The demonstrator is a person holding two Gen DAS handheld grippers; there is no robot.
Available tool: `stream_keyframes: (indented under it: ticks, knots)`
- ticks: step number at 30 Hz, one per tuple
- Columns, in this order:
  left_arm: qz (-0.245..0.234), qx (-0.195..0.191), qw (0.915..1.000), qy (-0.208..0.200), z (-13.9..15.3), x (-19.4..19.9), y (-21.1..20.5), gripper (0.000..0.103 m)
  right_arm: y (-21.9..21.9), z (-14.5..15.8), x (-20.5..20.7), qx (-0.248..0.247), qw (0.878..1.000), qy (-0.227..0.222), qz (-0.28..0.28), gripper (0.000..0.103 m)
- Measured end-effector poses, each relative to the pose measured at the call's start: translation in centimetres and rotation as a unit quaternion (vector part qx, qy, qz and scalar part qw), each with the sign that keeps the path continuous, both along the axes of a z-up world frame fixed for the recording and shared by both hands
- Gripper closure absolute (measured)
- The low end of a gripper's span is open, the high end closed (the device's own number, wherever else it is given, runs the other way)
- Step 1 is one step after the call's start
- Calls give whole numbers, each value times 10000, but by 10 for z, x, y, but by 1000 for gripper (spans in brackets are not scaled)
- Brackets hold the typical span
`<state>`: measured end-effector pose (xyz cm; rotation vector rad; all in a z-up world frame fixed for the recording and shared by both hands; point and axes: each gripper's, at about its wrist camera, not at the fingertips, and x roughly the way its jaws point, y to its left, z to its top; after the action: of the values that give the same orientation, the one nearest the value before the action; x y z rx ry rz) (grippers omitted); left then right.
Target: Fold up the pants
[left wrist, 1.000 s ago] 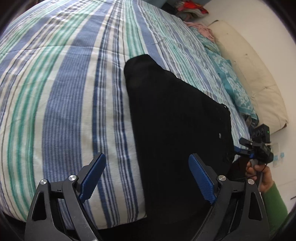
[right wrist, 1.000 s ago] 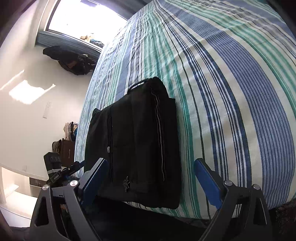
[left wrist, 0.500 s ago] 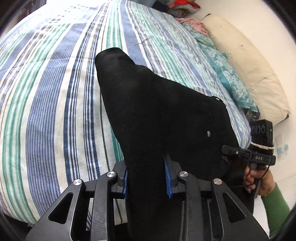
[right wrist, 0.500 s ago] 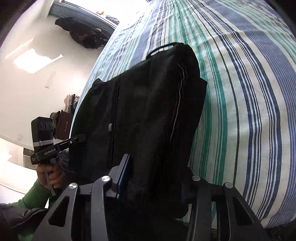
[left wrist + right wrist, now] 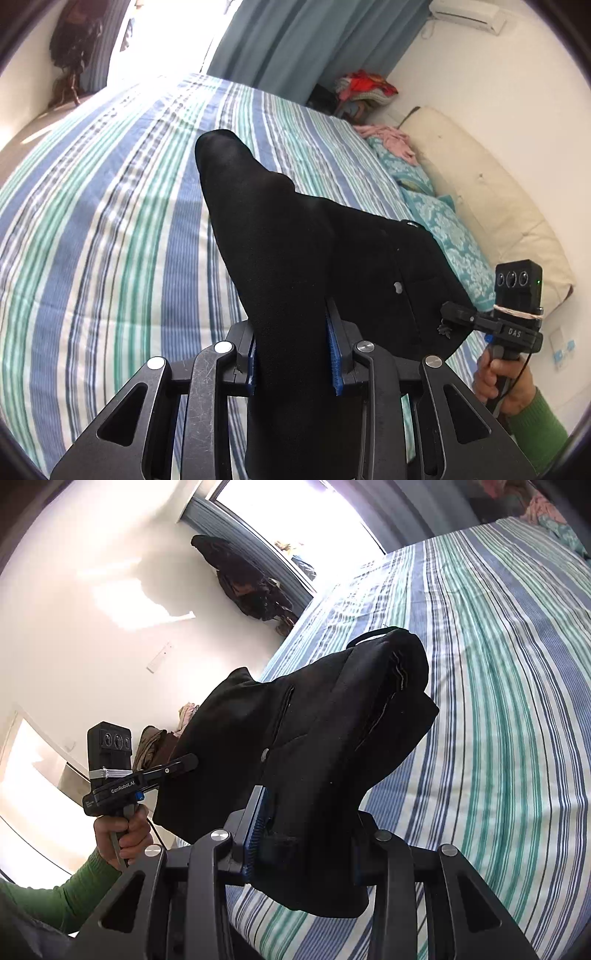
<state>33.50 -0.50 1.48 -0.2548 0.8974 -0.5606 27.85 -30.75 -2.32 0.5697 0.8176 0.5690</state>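
Black fabric: pants (image 5: 295,251), folded into a thick bundle, lifted above the striped bedspread (image 5: 110,229) near its front edge.
Left gripper (image 5: 293,354): nearly shut, blue pads (image 5: 334,354) pressed against both sides of a thick fold of the pants.
Right gripper (image 5: 303,849): clamped on the other end of the bundle, one blue pad (image 5: 255,830) showing, the opposite finger hidden behind cloth.
Pants, detail: small button (image 5: 265,754) and pocket seam facing up; far corner rising to a rounded peak over the bed.
Span: cloth stretched between both tools, sagging in the middle.
Right hand (image 5: 495,373): wrapped round its handle, green sleeve (image 5: 535,424) at the wrist.
Left hand (image 5: 123,834): gripping its handle beside the bed's edge.
Bed's far right edge: teal patterned pillow (image 5: 443,229), cream cushion (image 5: 491,206) against the wall.
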Motion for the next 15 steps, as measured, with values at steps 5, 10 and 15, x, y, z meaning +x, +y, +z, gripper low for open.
stream_keyframes:
  ticks: [5, 10, 15]
  knots:
    - [335, 898, 9940, 526, -86, 52, -3, 49, -6, -34, 60, -208, 9994, 172, -195, 62]
    - [851, 1930, 9763, 476, -153, 39, 11, 18, -14, -147, 85, -969, 9739, 1875, -830, 39]
    - [1071, 2511, 9619, -155, -110, -4, 14, 11, -35, -111, 41, -618, 9804, 1261, -1384, 33]
